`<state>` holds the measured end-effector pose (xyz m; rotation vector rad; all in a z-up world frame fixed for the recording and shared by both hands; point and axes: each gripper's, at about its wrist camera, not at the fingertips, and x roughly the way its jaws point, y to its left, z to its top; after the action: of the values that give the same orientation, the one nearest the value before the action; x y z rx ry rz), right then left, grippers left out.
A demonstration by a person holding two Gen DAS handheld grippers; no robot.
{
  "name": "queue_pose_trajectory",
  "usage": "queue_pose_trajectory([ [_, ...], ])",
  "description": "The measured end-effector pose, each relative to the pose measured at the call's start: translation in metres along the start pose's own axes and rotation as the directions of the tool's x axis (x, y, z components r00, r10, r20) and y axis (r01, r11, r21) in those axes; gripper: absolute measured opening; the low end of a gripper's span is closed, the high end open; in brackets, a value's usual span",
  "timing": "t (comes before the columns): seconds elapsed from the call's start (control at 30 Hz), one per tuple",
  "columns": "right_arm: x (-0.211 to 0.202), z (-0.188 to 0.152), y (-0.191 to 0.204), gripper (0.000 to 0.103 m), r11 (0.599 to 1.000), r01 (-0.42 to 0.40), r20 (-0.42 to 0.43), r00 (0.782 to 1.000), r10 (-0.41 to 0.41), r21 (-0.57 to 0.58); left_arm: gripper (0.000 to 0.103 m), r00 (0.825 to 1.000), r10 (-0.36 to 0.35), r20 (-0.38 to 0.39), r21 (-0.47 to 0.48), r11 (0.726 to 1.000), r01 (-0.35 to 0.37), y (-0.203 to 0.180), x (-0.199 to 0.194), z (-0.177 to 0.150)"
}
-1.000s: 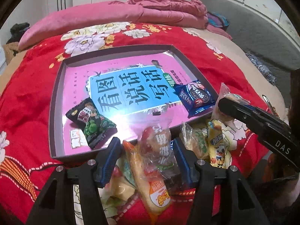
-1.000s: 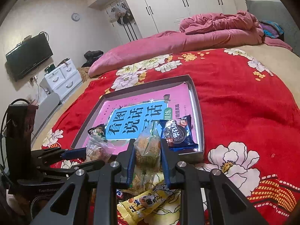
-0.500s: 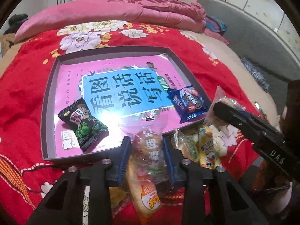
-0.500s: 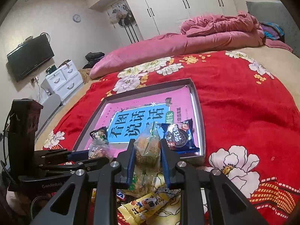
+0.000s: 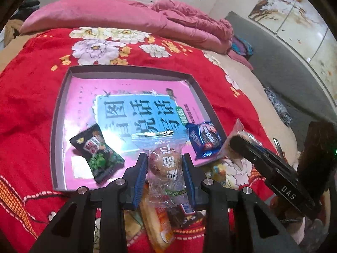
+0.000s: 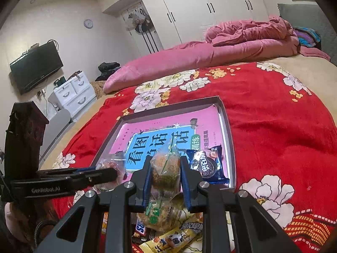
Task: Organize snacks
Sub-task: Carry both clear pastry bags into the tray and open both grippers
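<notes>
A shallow grey tray [image 5: 63, 88] with a pink and blue printed bottom lies on the red bed. In it are a black and green snack packet [image 5: 96, 154] and a blue cookie packet [image 5: 205, 139], also in the right wrist view [image 6: 208, 164]. My left gripper [image 5: 165, 164] is shut on a clear packet with a brown round snack [image 5: 166, 164], held above the tray's near edge. My right gripper [image 6: 166, 168] is shut on a clear packet of crumbly brown cake [image 6: 166, 168], at the tray's near right corner [image 6: 231, 186].
A pile of loose snacks [image 5: 160, 225] lies on the red floral blanket just below both grippers, also in the right wrist view [image 6: 168, 236]. Pink bedding [image 6: 242, 44] is heaped at the far end. A white drawer unit [image 6: 73, 94] stands left of the bed.
My left gripper closed on the clear round-snack packet and lifted it off the pile toward the tray. My right gripper kept its packet and rose slightly.
</notes>
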<state>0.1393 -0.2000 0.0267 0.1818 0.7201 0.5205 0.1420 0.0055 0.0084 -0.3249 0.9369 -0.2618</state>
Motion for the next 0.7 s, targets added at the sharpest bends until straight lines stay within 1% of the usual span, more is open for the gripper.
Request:
queue_pose_trajectory([
  [0.33, 0.017, 0.006, 0.000, 0.025, 1.000, -0.012, -0.011, 1.000, 0.013, 0.015, 0.035, 0.998, 0.045, 0.042, -0.044, 0.998, -0.043, 0.018, 0.008, 0.013],
  [0.4, 0.023, 0.006, 0.000, 0.025, 0.999, -0.027, -0.026, 0.999, 0.028, 0.031, 0.035, 0.998, 0.046, 0.050, -0.052, 0.998, -0.043, 0.020, 0.011, 0.015],
  [0.47, 0.028, 0.005, -0.001, 0.025, 0.998, -0.039, -0.038, 0.998, 0.040, 0.044, 0.035, 0.997, 0.061, 0.055, -0.051, 0.997, -0.059, 0.022, 0.014, 0.016],
  [0.6, 0.040, 0.003, -0.004, 0.025, 0.997, -0.036, -0.069, 0.997, 0.041, 0.061, 0.035, 0.996, 0.071, 0.054, -0.049, 0.996, -0.068, 0.022, 0.021, 0.017],
  [0.7, 0.048, 0.000, -0.005, 0.025, 0.998, -0.023, -0.094, 0.995, 0.030, 0.067, 0.035, 0.995, 0.088, 0.052, -0.029, 0.996, -0.087, 0.020, 0.026, 0.015],
])
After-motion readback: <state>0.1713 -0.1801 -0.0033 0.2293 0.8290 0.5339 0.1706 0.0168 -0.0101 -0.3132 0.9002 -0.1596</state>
